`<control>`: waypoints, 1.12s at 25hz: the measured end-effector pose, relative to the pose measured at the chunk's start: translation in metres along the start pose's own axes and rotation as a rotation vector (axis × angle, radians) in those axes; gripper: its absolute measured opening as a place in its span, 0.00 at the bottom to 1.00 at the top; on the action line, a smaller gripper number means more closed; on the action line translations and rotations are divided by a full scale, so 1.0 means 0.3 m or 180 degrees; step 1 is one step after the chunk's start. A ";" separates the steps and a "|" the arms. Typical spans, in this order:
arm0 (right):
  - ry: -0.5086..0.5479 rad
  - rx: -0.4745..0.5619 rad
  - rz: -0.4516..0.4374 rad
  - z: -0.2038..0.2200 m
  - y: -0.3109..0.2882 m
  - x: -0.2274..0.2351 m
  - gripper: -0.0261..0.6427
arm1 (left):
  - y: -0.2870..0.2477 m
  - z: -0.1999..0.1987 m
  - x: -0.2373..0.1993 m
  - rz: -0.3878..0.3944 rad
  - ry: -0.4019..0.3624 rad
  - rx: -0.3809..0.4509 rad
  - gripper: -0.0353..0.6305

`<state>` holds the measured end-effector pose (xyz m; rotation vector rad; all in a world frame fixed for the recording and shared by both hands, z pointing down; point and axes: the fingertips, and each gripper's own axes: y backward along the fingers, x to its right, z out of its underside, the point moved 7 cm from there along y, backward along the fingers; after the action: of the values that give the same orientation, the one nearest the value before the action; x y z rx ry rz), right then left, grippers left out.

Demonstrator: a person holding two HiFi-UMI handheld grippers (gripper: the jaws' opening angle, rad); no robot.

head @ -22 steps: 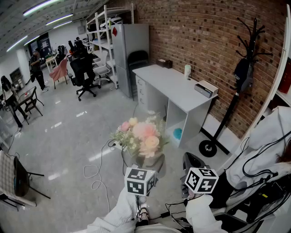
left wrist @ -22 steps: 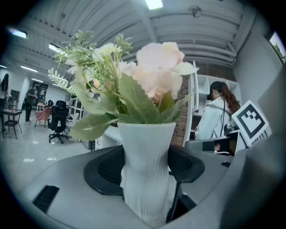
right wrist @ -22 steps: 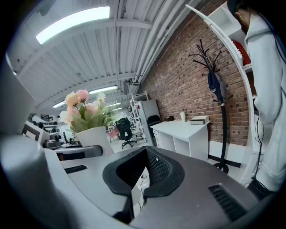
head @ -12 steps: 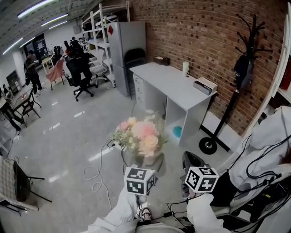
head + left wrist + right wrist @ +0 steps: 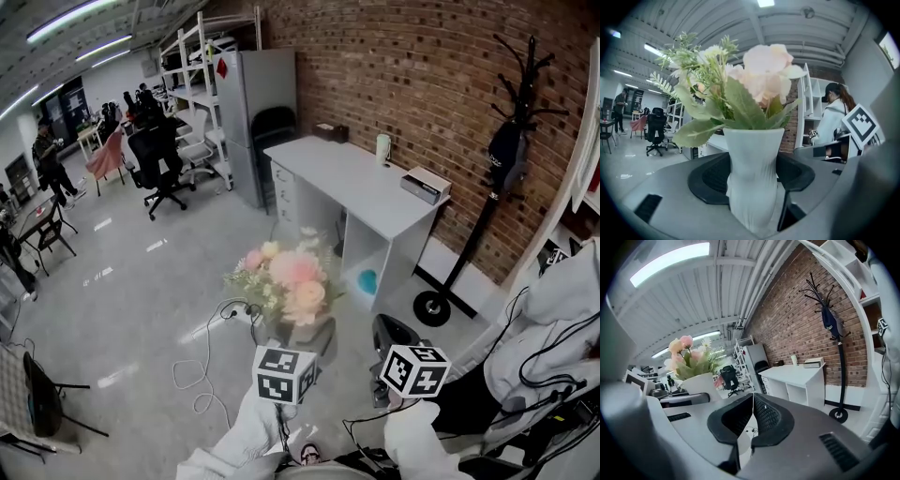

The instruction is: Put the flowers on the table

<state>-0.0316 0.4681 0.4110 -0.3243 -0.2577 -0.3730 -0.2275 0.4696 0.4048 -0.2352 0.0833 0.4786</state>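
Observation:
A white ribbed vase with pink and cream flowers stands upright between the pads of my left gripper, which is shut on it. In the head view the bouquet hovers over the floor ahead of the left gripper. My right gripper is shut with nothing in it and hangs beside the vase, to its right. The white table stands ahead against the brick wall, also visible in the right gripper view.
A white cup and a box rest on the table's far side. A black coat rack stands to its right. Cables lie on the floor, and a person in white sits at the right. Office chairs and shelves are farther back.
The head view has drifted slightly. Both grippers and the vase keep their places in it, and people in the background have moved.

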 end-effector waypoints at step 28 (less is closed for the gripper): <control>-0.0212 -0.0053 0.0135 -0.037 -0.268 0.083 0.08 | -0.249 -0.025 -0.196 0.0057 -0.0018 -0.0068 0.51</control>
<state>-0.0389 0.3857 0.4293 -0.3584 -0.3127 -0.3229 -0.2451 0.3772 0.4207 -0.2542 0.0749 0.4982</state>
